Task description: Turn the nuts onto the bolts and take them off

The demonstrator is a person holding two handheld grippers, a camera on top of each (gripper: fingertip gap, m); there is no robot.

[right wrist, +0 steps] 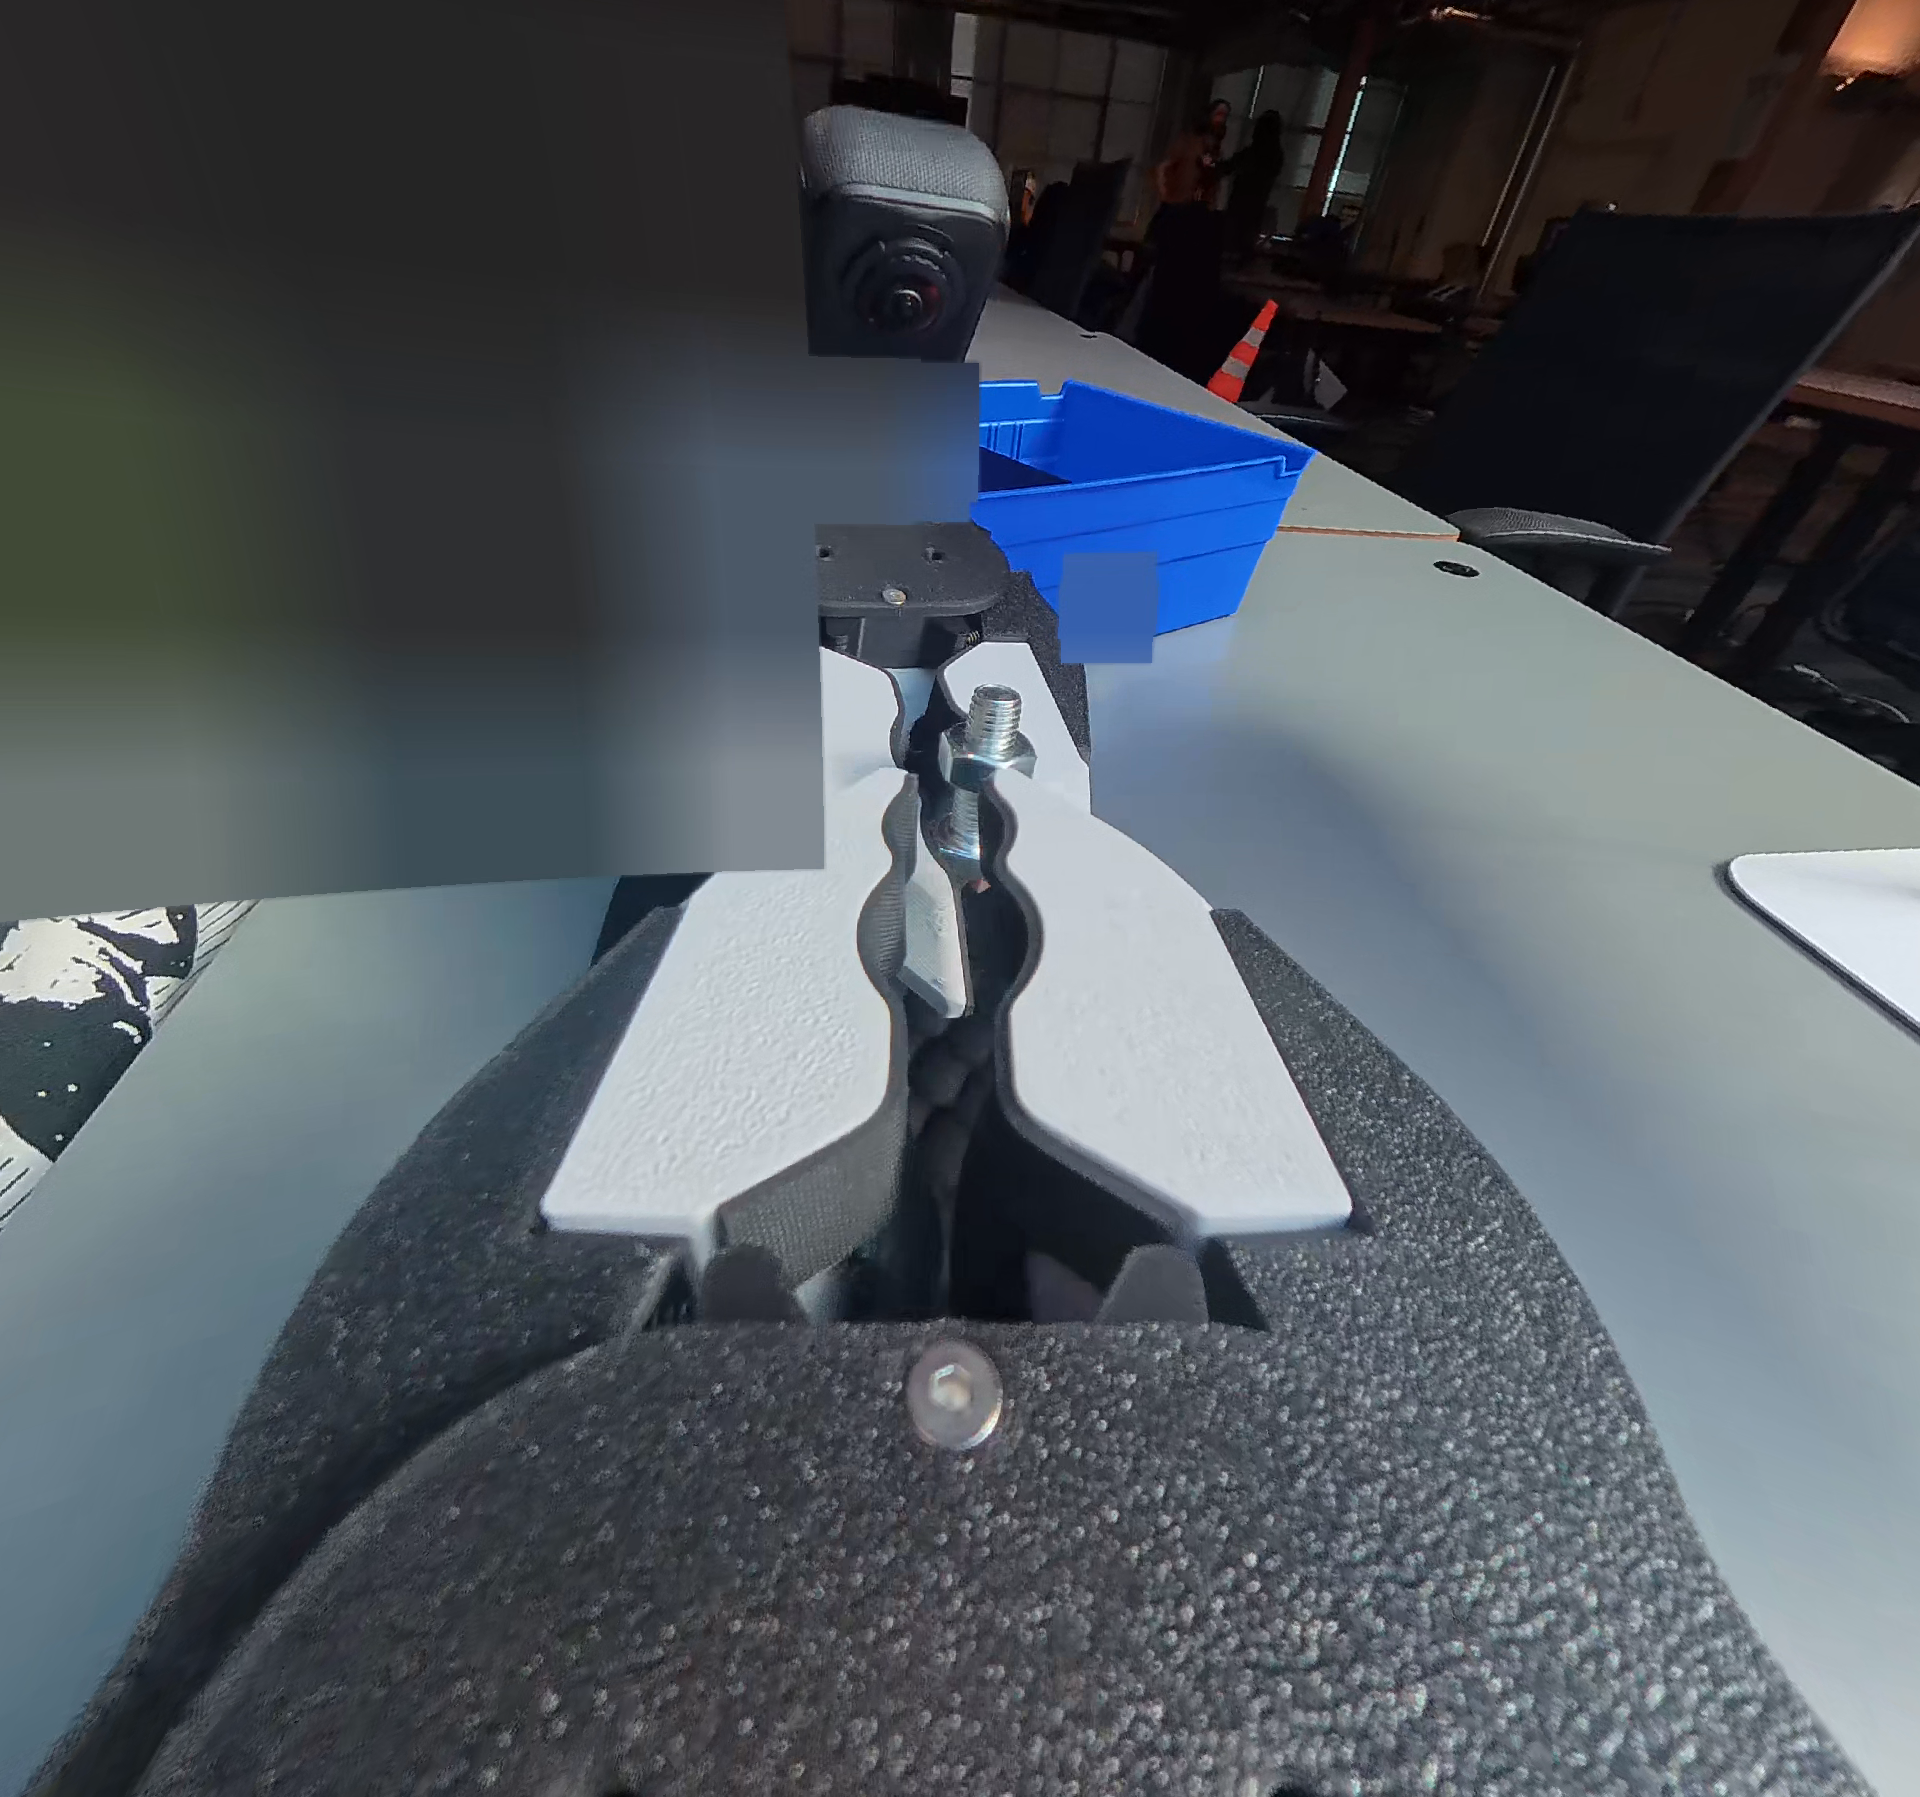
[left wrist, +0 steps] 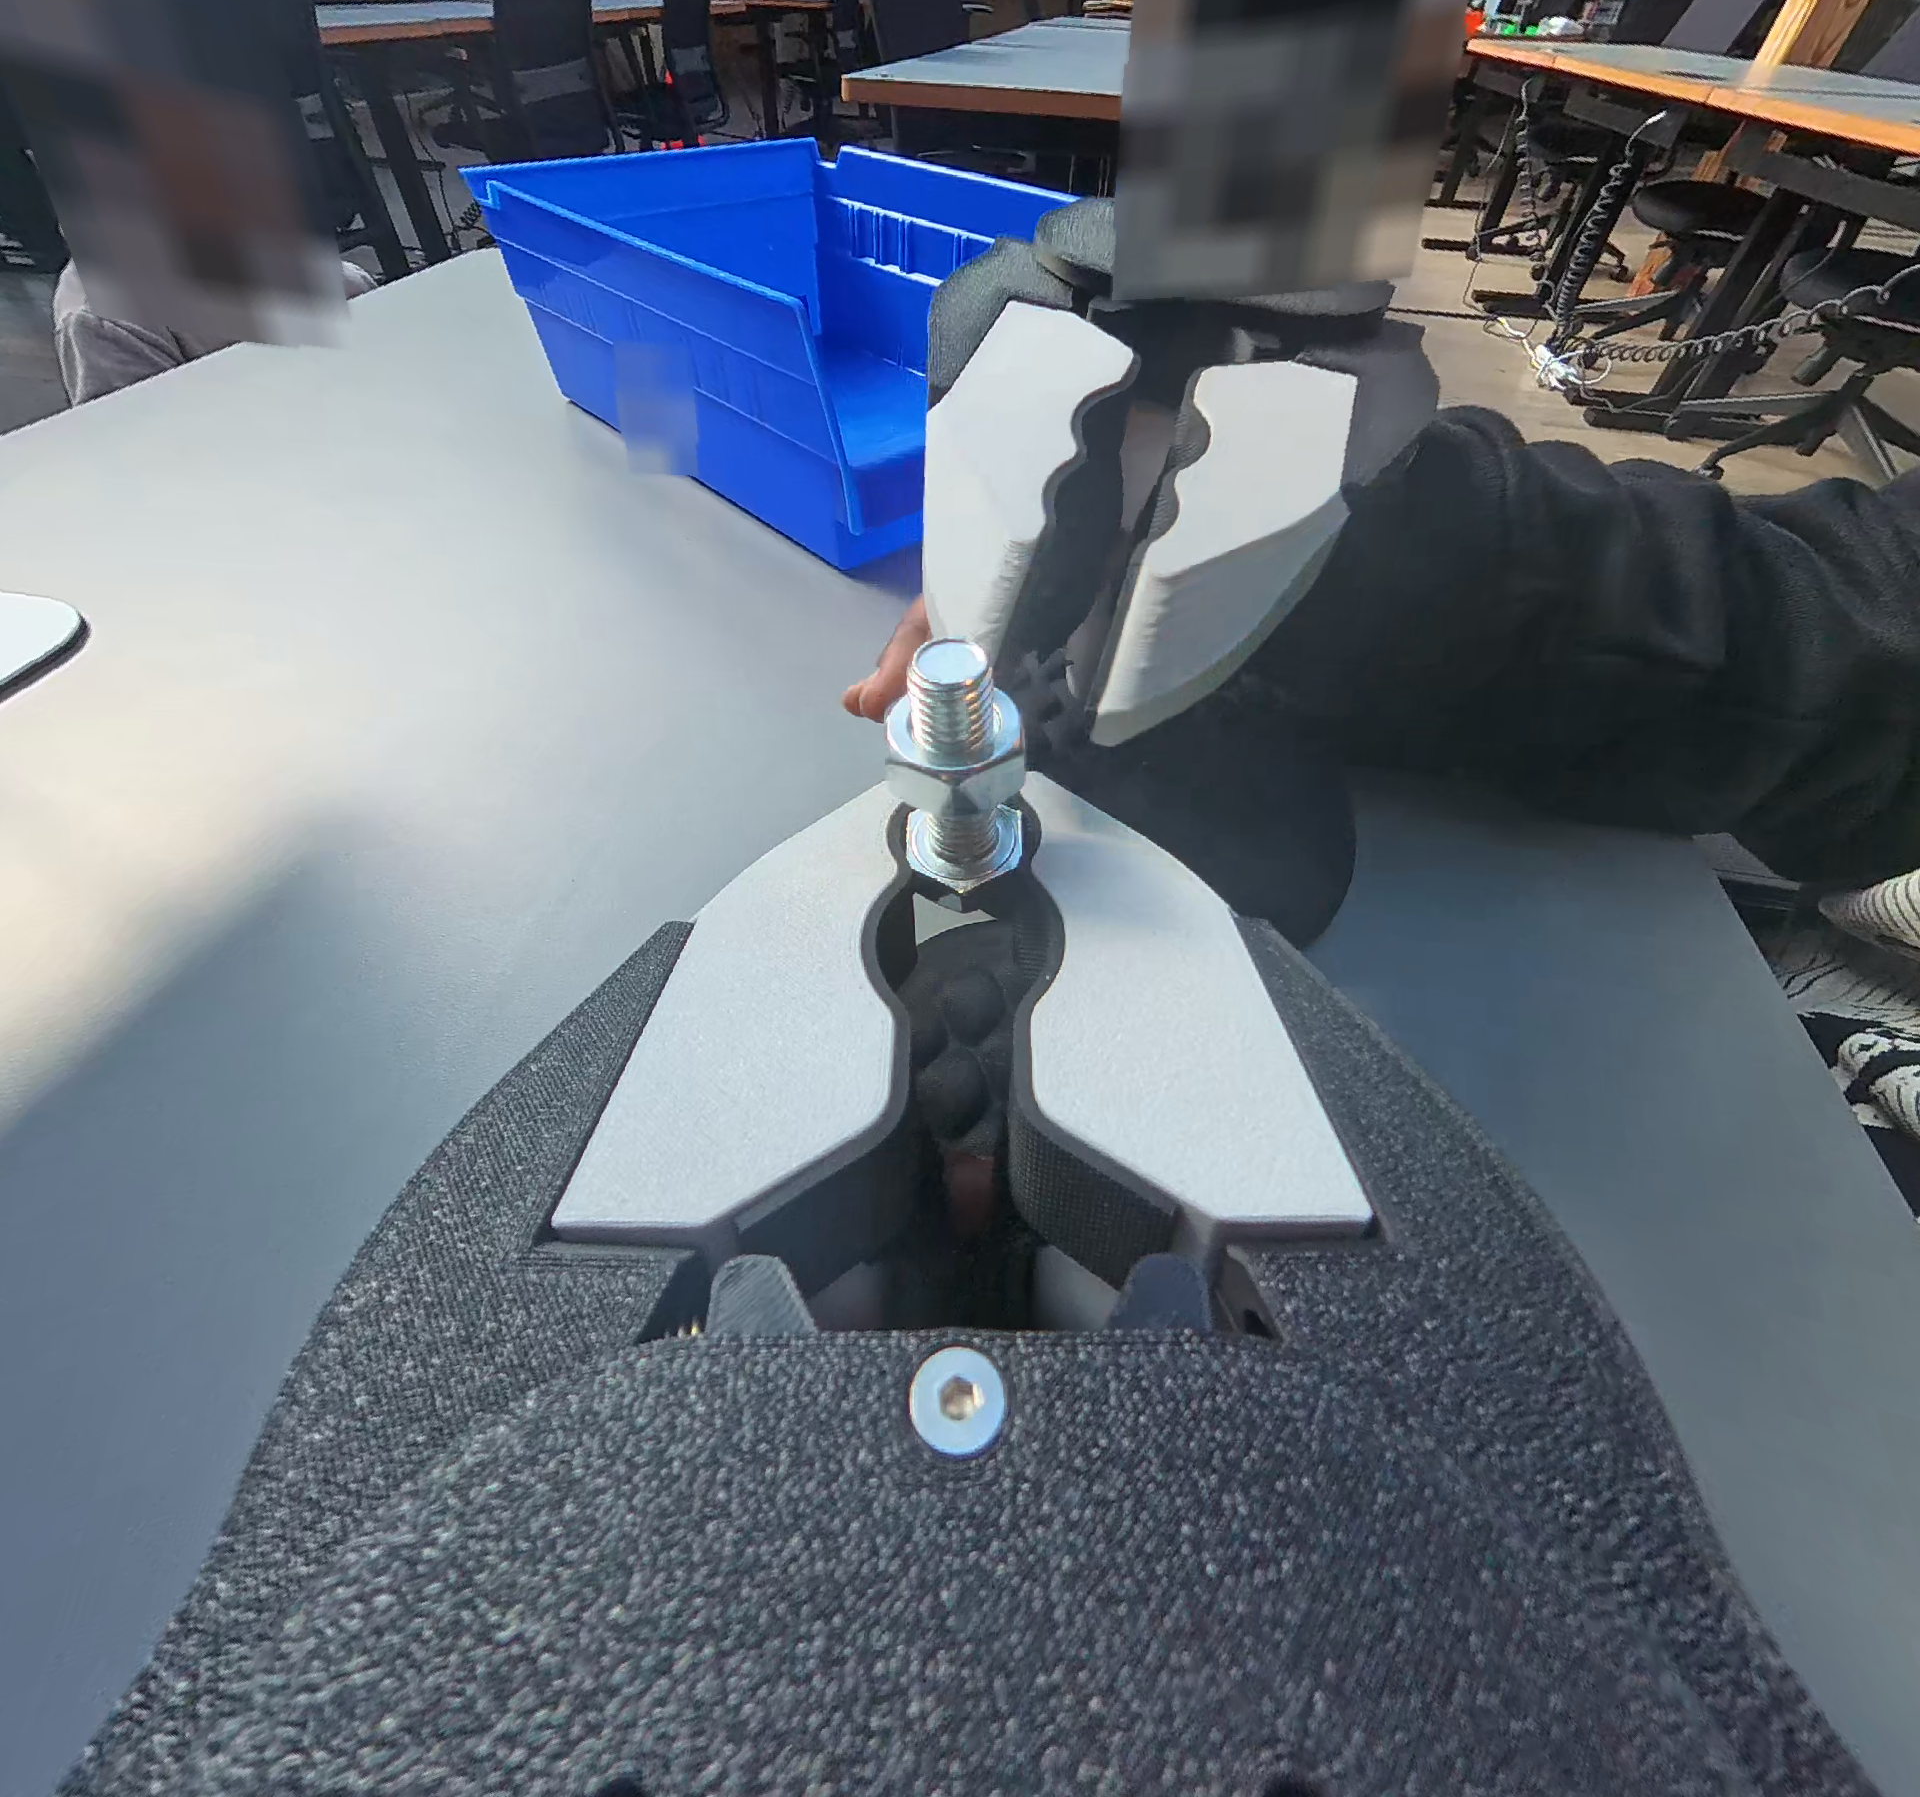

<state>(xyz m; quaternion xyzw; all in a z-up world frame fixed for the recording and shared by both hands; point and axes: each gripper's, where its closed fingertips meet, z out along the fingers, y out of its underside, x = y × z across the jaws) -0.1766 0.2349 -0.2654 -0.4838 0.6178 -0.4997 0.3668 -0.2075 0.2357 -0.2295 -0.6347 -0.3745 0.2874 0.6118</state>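
Each wrist view looks forward, close and low over the grey table [left wrist: 312, 708], along its own fingers. They face one another; both share the bolt [left wrist: 951, 760] at frame centre and the blue bin [right wrist: 1143, 490] beyond.

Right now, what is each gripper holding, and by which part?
The left gripper clamps the bolt at its lower end, by the head, threads pointing up with a nut on them. The right gripper is closed beside it, holding nothing visible.

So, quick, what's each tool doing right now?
Left tool: closed on the bolt, near its head.
Right tool: nearly closed, empty, beside the bolt.
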